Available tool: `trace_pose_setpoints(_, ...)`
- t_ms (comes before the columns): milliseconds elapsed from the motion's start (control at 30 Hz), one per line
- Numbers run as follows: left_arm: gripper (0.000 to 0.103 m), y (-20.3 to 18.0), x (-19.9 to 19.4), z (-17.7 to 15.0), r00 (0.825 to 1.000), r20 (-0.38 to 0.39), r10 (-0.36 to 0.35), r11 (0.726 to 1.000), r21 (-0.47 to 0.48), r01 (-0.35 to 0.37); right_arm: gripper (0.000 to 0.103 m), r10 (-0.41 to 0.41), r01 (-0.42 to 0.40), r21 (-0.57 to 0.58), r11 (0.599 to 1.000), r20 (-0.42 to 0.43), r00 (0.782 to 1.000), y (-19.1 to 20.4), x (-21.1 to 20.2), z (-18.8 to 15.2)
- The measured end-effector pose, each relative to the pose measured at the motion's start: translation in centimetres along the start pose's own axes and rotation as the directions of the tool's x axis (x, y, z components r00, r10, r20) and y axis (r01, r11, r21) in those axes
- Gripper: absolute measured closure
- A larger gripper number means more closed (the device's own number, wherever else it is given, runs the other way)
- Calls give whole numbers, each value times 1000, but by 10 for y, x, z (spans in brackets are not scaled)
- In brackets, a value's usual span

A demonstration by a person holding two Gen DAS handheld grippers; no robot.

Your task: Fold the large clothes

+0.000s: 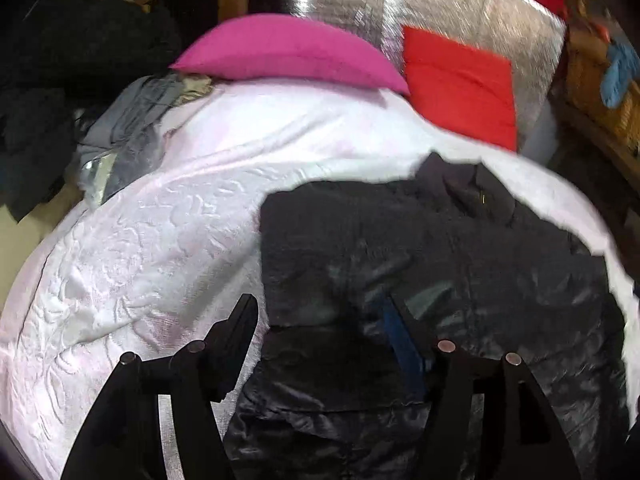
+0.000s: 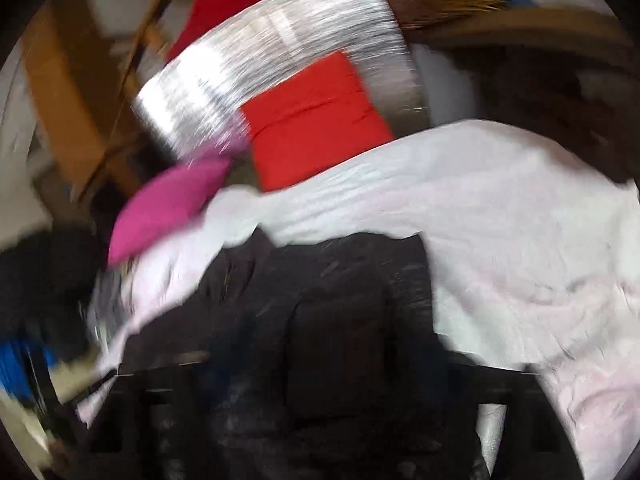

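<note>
A black jacket is spread on the white quilt, toward its near edge. In the left wrist view the left gripper is seen released, jaws apart just over the jacket, nothing pinched. The right wrist view is badly smeared, so the right gripper's state can't be told. A grey garment pile is shown clearly only in the left view, by the pink pillow.

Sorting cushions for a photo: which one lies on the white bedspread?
The pink cushion: its lower edge rests on the white bedspread. The red cushion leans on the silver backing behind.
</note>
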State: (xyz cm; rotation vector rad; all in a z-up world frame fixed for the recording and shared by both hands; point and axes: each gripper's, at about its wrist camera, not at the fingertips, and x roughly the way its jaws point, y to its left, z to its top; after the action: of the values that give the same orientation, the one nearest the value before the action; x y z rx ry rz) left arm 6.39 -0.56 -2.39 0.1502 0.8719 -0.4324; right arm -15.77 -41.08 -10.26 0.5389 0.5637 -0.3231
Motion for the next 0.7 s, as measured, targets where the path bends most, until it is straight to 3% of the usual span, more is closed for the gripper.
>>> trace_pose_setpoints(100,37,-8,26,-7,993,-116,28,998,53,-22,72,-54,43,-85,995,-142,988,9,31,-14)
trace_pose_setpoints(167,35,-6,28,-7,993,-119,27,999,49,-22,72,-120,86,-136,987,-266,956,7,59,-27)
trace_pose_setpoints(233,35,-3,22,-2,994,-107,17,999,34,-14,72,-116,84,-139,987,-243,963,9,54,-24)
trace_pose_setpoints(333,36,-2,7,8,999,-31,-21,1000,20,21,68,11,-22,-57,998,-184,983,9,33,-12)
trace_pose_setpoints(433,35,-7,0,12,997,7,-75,997,27,75,68,63,-73,-73,995,-132,989,18,25,-8)
trace_pose_setpoints(500,35,-17,11,9,998,-36,-55,996,62,57,68,55,-76,-98,992,-194,979,24,37,-19)
trace_pose_setpoints(567,34,-19,31,2,996,-95,-4,995,101,14,68,-5,-37,-131,991,-305,952,28,63,-34)
trace_pose_setpoints(600,34,-20,35,0,996,-92,24,993,120,-13,68,-15,-34,-152,988,-307,952,26,67,-38)
trace_pose_setpoints(700,34,-17,23,7,997,-76,8,994,107,1,68,-2,-49,-158,986,-306,952,30,51,-31)
